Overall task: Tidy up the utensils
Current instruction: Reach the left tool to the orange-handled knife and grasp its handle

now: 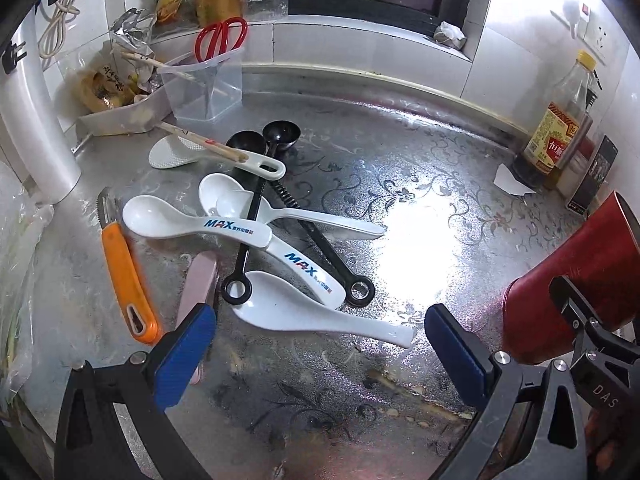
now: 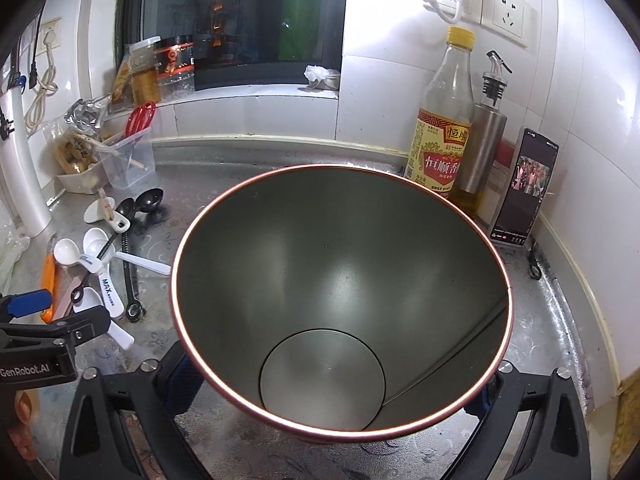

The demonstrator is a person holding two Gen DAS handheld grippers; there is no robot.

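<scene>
A pile of utensils lies on the patterned steel counter (image 1: 400, 184): white ceramic spoons (image 1: 304, 312), two of them printed MAX (image 1: 160, 216), two black measuring spoons (image 1: 280, 132), a white rice paddle (image 1: 172, 152) with chopsticks (image 1: 200, 140) across it, an orange peeler (image 1: 124, 276) and a pink handle (image 1: 200, 276). My left gripper (image 1: 320, 344) hovers open just in front of the pile, with the nearest spoon's handle in the gap between its blue pads. A red tin (image 2: 340, 280) with an empty grey inside stands between the fingers of my right gripper (image 2: 332, 392), whose pads rest against its wall.
A clear plastic tub (image 1: 208, 84) with red scissors (image 1: 220, 36) and chopsticks stands at the back left beside a white pipe (image 1: 36, 120). At the back right stand a vinegar bottle (image 2: 444, 128), a steel oil dispenser (image 2: 480, 140) and a propped phone (image 2: 524, 188).
</scene>
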